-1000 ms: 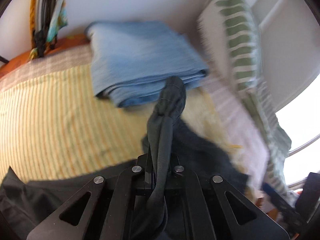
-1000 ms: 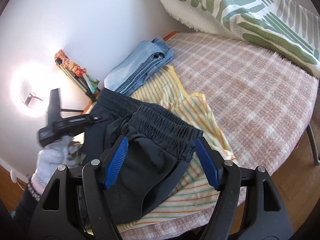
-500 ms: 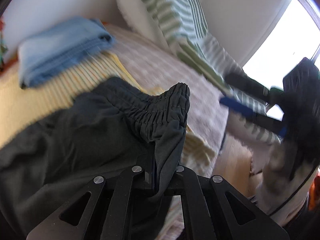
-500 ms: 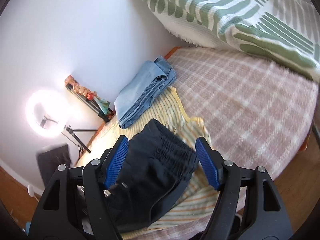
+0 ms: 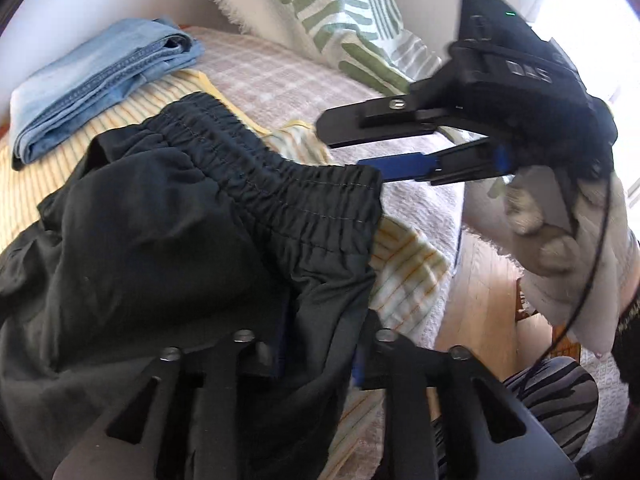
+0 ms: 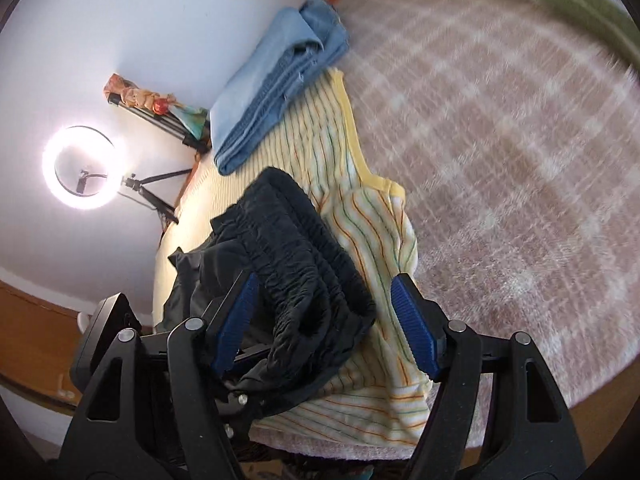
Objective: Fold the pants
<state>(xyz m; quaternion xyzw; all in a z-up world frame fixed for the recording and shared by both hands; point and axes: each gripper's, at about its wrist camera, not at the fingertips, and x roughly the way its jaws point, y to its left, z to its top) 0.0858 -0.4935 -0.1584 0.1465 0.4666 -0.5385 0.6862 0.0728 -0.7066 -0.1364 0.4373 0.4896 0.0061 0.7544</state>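
The black pants lie bunched on a yellow striped cloth on the bed, elastic waistband uppermost. My left gripper has its jaws apart with pants fabric hanging between them. My right gripper is open, its blue pads on either side of the waistband's end without closing on it. In the left wrist view the right gripper hovers just beyond the waistband's right end.
Folded blue jeans lie at the back by the wall. A green-patterned pillow leans at the head of the pink checked blanket. A lit ring light stands on the left. Wooden floor lies past the bed edge.
My left gripper's jaws have opened from a tight pinch on the pants. The pants' waistband has spread out wide. My right gripper has come down around the waistband's end.
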